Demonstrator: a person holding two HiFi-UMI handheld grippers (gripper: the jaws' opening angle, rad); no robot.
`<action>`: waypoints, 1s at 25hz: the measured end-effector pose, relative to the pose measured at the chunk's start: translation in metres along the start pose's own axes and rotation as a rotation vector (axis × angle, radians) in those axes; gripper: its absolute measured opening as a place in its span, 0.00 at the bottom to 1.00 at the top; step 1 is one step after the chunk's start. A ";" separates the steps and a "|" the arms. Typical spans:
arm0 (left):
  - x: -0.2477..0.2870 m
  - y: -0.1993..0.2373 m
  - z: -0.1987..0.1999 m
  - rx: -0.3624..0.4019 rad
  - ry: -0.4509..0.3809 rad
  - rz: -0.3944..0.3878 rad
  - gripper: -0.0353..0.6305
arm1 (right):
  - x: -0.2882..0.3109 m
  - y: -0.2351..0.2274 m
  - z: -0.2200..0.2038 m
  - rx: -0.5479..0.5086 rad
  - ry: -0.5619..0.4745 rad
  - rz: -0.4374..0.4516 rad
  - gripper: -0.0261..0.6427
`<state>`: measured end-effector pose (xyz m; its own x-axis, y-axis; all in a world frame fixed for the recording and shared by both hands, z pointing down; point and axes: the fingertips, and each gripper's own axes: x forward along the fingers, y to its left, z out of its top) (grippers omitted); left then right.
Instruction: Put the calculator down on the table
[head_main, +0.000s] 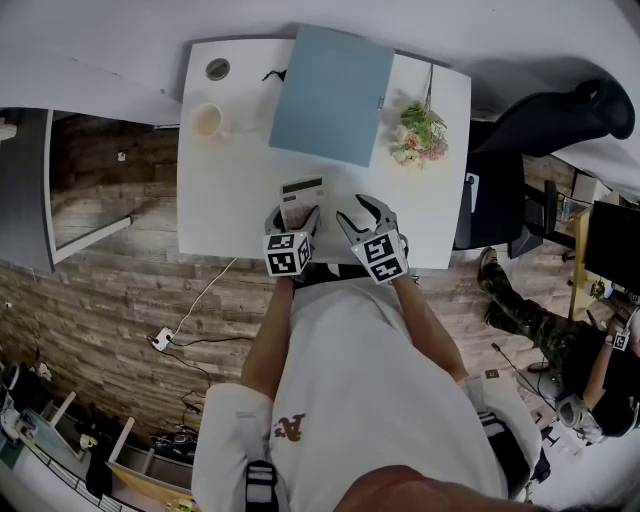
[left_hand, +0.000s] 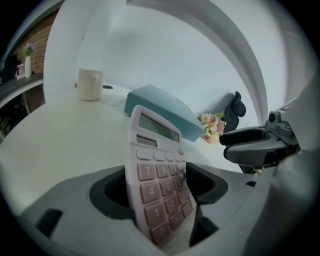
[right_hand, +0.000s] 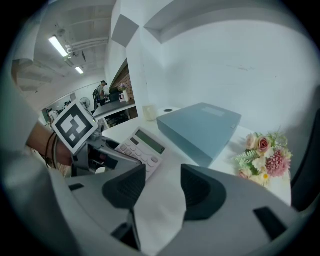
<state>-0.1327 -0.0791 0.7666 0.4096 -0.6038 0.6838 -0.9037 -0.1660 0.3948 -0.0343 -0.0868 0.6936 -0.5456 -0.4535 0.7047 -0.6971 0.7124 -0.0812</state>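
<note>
A pale calculator (head_main: 302, 192) lies on the white table (head_main: 230, 180) near its front edge. In the left gripper view the calculator (left_hand: 157, 170) sits between the two dark pads of my left gripper (left_hand: 157, 187), keypad end nearest the camera, with a dark gap beside its right edge; the jaws stand open around it. From the head view, the left gripper (head_main: 297, 210) straddles the calculator's near end. My right gripper (head_main: 367, 208) hovers just to the right, open, with only bare table between its pads (right_hand: 157, 185). Its own view shows the calculator (right_hand: 142, 145) flat on the table.
A blue box (head_main: 332, 95) lies behind the calculator, with a cream mug (head_main: 207, 120) to its left and a bunch of artificial flowers (head_main: 420, 135) to its right. A dark office chair (head_main: 540, 115) stands off the table's right side.
</note>
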 end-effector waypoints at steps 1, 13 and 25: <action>0.000 0.000 0.000 0.001 0.000 0.001 0.55 | 0.000 0.000 0.000 0.000 0.000 0.000 0.38; 0.002 0.004 0.000 0.024 0.009 0.039 0.60 | 0.001 0.000 0.001 -0.002 -0.003 -0.002 0.38; 0.001 0.007 0.001 0.038 0.009 0.081 0.65 | -0.002 0.000 0.001 -0.009 -0.005 -0.004 0.38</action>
<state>-0.1388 -0.0817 0.7695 0.3359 -0.6095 0.7181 -0.9379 -0.1461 0.3146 -0.0337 -0.0868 0.6912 -0.5450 -0.4588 0.7018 -0.6951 0.7152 -0.0723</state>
